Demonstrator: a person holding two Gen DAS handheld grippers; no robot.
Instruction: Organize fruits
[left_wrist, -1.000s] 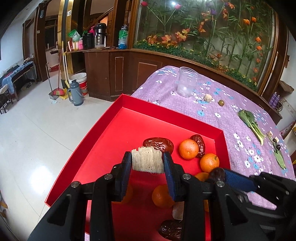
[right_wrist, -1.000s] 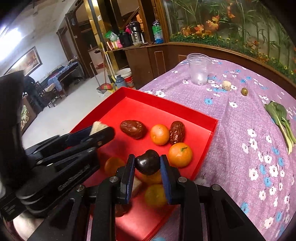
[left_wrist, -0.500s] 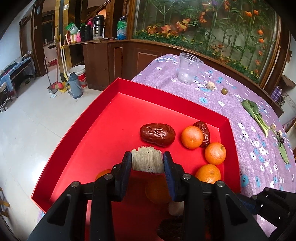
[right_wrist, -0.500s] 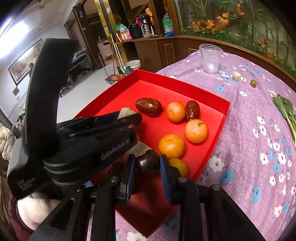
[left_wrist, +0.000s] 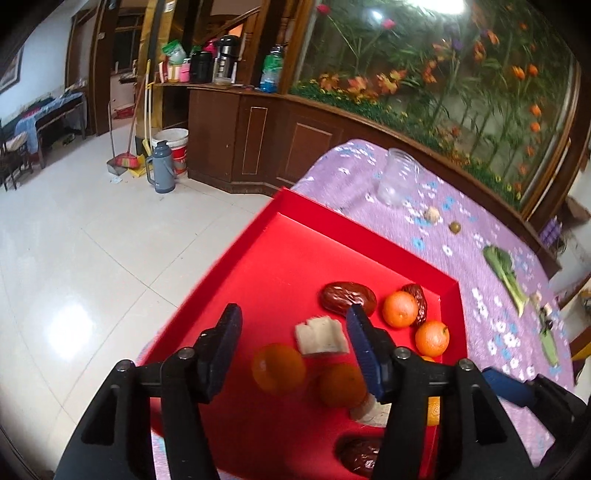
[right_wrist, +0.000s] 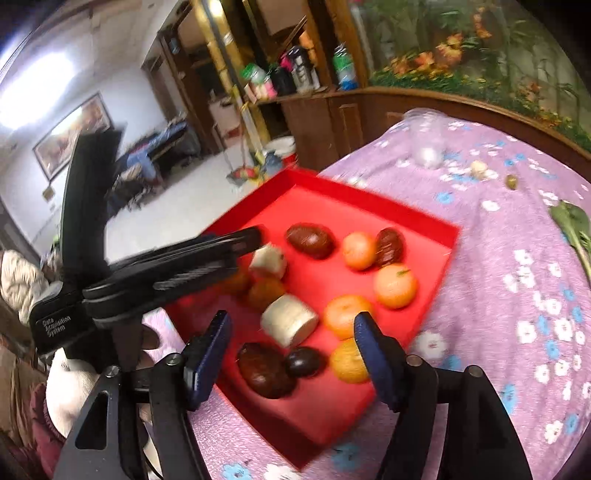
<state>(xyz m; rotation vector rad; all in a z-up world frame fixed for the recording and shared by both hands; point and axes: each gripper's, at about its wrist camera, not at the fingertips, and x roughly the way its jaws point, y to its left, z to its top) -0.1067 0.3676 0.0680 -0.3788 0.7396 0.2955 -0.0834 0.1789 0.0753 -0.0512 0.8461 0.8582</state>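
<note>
A red tray (left_wrist: 280, 258) (right_wrist: 417, 229) on the purple flowered tablecloth holds several oranges (left_wrist: 398, 309) (right_wrist: 395, 286), brown dates (left_wrist: 347, 297) (right_wrist: 309, 240) and pale sugarcane pieces. My left gripper (left_wrist: 293, 338) is open above the tray; a cut sugarcane piece (left_wrist: 320, 335) (right_wrist: 267, 261) lies below, between its fingers. My right gripper (right_wrist: 291, 356) is open over the tray's near corner. A small dark fruit (right_wrist: 303, 362) lies below it, beside a large date (right_wrist: 264, 369) and another sugarcane piece (right_wrist: 290, 320).
A clear glass jar (left_wrist: 398, 179), a garlic-like piece (left_wrist: 431, 214), an olive (left_wrist: 455, 227) and a green leaf (left_wrist: 504, 271) lie on the cloth beyond the tray. The table edge drops to a tiled floor on the left.
Both grippers opened. The left let go of the sugarcane piece and the right let go of the dark fruit; both now lie in the tray.
</note>
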